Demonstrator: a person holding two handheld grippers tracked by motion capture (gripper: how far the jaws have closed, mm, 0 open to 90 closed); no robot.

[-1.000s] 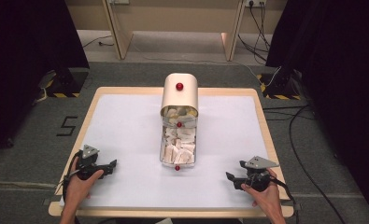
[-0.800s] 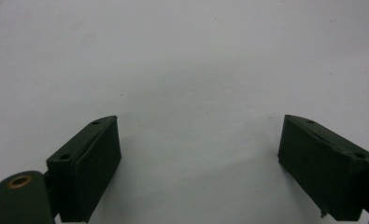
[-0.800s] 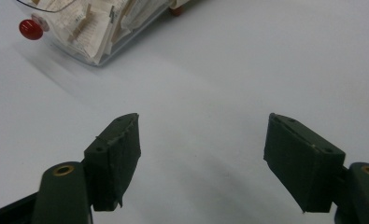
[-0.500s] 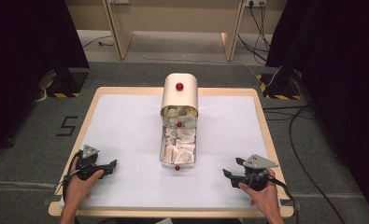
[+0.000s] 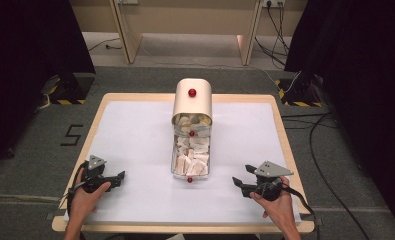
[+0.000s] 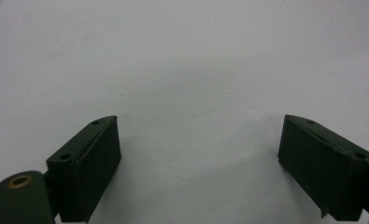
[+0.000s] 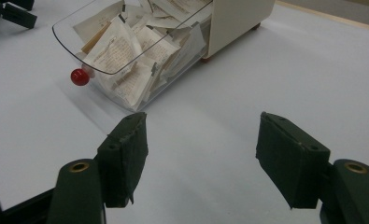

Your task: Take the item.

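A beige box [image 5: 192,102] with a red knob [image 5: 192,92] on top stands at the table's middle. Its clear drawer [image 5: 190,156] is pulled out toward me, full of paper sachets [image 7: 121,51], with a red knob [image 5: 189,179] at its front. My left gripper [image 5: 116,179] rests open at the front left over bare white surface, its jaws [image 6: 198,163] wide apart and empty. My right gripper [image 5: 237,184] is open at the front right and points at the drawer's front corner [image 7: 126,100]. Nothing lies between its fingers [image 7: 124,154].
A white sheet [image 5: 135,135] covers the wooden table [image 5: 280,125]. A second red knob [image 5: 191,133] sits on the upper drawer at the box's mouth. Cables [image 5: 325,150] run on the floor to the right. The left gripper's jaws [image 7: 9,10] show far off in the right gripper view.
My right gripper has slid a little to the left, toward the drawer's front. The left gripper has stayed put.
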